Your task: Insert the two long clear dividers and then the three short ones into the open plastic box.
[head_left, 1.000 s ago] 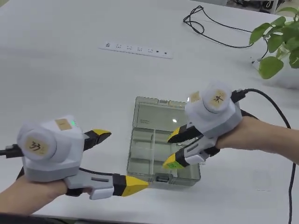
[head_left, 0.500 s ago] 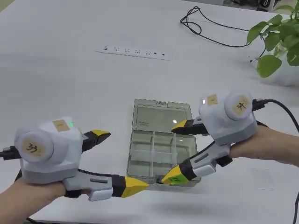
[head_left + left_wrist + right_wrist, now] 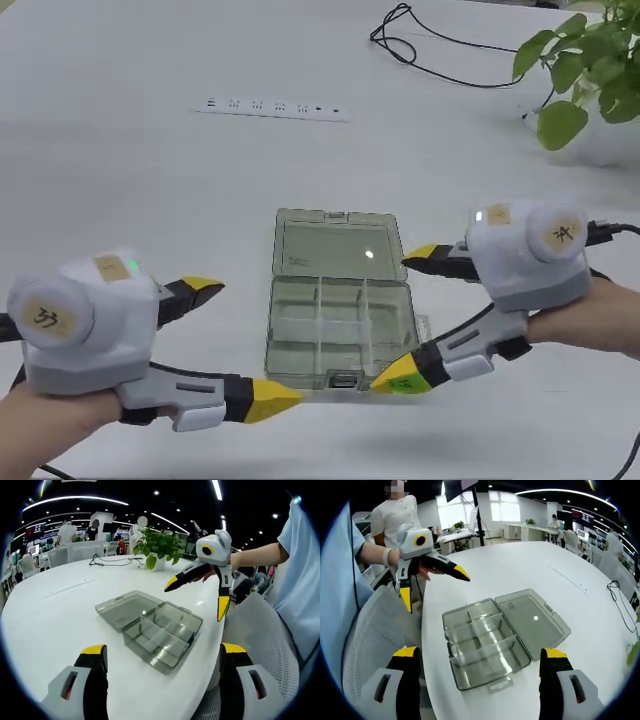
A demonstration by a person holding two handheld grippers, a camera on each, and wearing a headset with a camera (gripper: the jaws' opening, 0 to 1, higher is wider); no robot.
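Clear plastic box (image 3: 322,370) lies open on the white table (image 3: 150,180) between the grippers, with dividers (image 3: 318,320) standing inside it. Both the left gripper (image 3: 238,343) and the right gripper (image 3: 410,315) are spread wide, holding nothing. Inserting looks finished; the next move is probably checking each divider sits fully down.

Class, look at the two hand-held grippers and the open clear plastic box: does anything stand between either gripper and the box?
Nothing visible does. The left gripper and right gripper, both open, flank the smoky clear plastic box on the white table, with its lid folded back.
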